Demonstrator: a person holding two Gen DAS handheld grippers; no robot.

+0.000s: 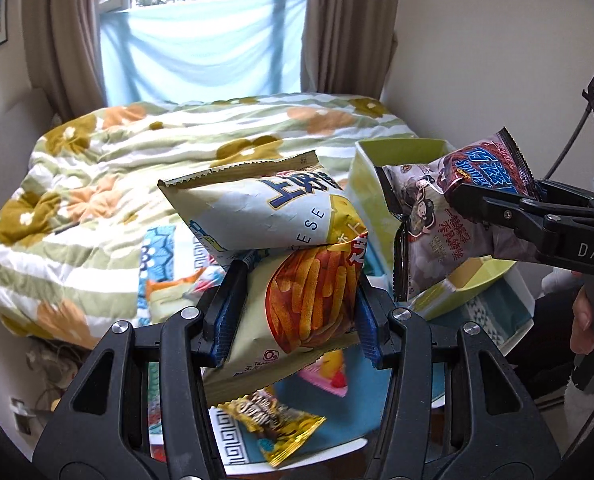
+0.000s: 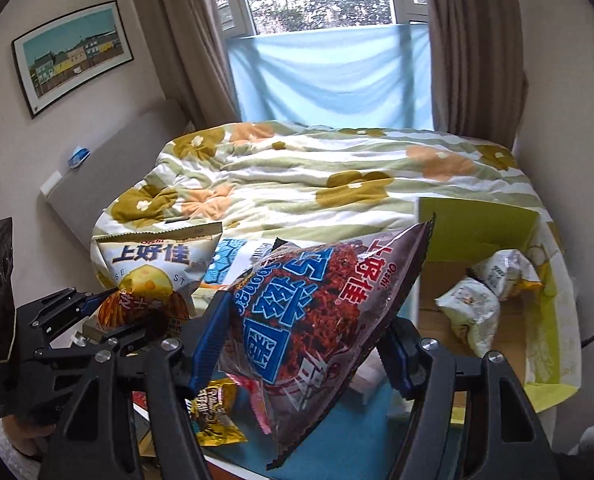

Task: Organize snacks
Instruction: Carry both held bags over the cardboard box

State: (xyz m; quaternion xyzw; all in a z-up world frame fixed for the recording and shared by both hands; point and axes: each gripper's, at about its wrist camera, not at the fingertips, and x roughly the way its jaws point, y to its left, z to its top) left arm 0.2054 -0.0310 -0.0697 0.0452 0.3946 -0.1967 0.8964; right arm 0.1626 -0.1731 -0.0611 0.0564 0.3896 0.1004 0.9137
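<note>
My left gripper is shut on a cream and yellow cheese-stick snack bag and holds it up above the table; the bag also shows in the right wrist view. My right gripper is shut on a dark purple and red snack bag, held up beside a yellow-green cardboard box. From the left wrist view this purple bag hangs over the box's near side. The box holds two pale snack bags.
A small yellow snack packet and a pink packet lie on the blue patterned table top. Behind is a bed with a floral quilt, then curtains and a window.
</note>
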